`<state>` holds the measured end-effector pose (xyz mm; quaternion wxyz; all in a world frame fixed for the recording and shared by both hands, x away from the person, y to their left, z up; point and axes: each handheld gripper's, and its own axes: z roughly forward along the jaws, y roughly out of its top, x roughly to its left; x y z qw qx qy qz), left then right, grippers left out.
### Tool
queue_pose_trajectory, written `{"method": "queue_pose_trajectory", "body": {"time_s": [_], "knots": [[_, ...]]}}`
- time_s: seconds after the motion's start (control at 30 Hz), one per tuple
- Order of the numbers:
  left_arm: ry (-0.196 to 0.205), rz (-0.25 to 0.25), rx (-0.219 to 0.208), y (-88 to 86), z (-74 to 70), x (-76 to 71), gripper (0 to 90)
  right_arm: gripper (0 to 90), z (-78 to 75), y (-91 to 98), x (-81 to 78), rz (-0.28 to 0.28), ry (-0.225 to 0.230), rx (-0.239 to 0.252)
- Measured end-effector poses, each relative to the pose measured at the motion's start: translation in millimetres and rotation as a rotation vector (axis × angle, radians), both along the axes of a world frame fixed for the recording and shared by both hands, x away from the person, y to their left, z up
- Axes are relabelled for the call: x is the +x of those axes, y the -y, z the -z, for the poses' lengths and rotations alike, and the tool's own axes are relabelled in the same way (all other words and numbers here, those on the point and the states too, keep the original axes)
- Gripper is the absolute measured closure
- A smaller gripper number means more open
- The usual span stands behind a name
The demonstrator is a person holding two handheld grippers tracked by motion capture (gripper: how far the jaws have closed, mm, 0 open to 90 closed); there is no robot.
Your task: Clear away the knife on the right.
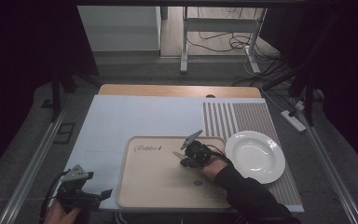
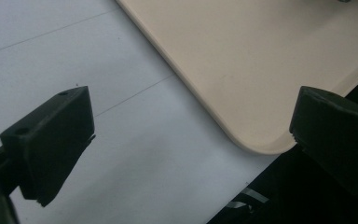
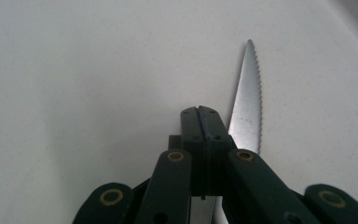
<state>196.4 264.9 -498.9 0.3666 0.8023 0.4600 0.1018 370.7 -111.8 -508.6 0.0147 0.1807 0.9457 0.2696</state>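
My right gripper (image 1: 185, 157), at centre frame in the high view, has its jaws pressed together on a knife (image 3: 248, 105). In the right gripper view the serrated blade juts out past the jaws toward the upper right, with part of the metal showing below them at the bottom edge, so the grip sits partway along the knife. I cannot tell whether the blade touches the tray (image 1: 158, 186) or rides just above it. The knife lies over the tray's upper right part, near the printed logo (image 1: 147, 148) and left of the plate (image 1: 255, 156), which sits apart from the tray on the striped mat (image 1: 233, 116).

My left gripper (image 1: 88, 196), at lower left in the high view, holds nothing. Its jaws stand wide apart over the white sheet (image 2: 98, 154), just beside the tray's rounded corner (image 2: 261, 144).

The step in hand looks to be placing the knife. To do it well, I would keep the blade flat and level, lower it until it rests fully on the surface, then part the jaws slowly so it does not skid or flip. The serrated edge should point away from my left hand (image 1: 60, 215).
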Motion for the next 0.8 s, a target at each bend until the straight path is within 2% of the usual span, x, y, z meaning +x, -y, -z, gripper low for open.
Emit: {"method": "queue_pose_trajectory", "body": {"time_s": [0.1,0.4,0.63,0.8], "knots": [[0.0,0.001,0.003,0.3,-0.1,0.0,0.9,90.0,-0.9,6.6,3.6,0.028,0.025,-0.013],[-0.001,0.0,0.003,0.3,-0.1,0.1,0.9,90.0,-2.7,33.2,10.5,0.115,0.014,-0.014],[0.0,-0.002,0.003,0.6,0.0,0.2,0.9,90.0,-4.1,49.1,4.3,0.148,0.0,-0.02],[-0.001,-0.003,0.002,0.5,0.1,0.2,0.9,90.0,-4.7,53.7,-6.3,0.143,-0.009,-0.025]]}}
